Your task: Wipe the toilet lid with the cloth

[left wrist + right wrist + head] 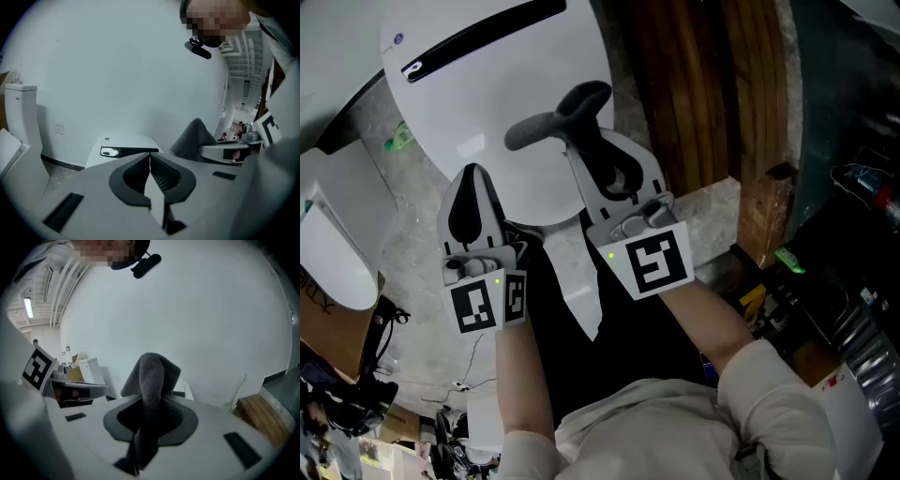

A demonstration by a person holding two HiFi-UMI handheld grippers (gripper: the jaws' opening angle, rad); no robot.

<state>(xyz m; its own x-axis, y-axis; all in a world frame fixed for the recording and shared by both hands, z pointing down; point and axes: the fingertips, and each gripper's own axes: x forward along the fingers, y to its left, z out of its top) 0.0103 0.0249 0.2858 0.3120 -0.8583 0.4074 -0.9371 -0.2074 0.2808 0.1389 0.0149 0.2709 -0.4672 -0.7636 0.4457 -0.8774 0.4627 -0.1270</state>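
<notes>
The right tool (149, 420) is clamped shut on a grey cloth (152, 376), which is bunched up past the tips and is seen over the white lid (478, 94). The left tool (150, 176) is closed with nothing gripped and is held just beside, at the lid's near edge.

My right tongs (149, 405) are pinching a grey cloth (152, 376) that is looking thick, fleecy and matt. Both pairs of tongs are showing smooth, matt, pale-grey plastic shells with black liners, which are ribbed inside my left tongs (150, 159). The white toilet lid (487, 103) is shining glossy and smooth. The floor (412, 253) is looking like mottled grey stone, and the wooden planks (694, 94) are showing dark, streaky grain.
</notes>
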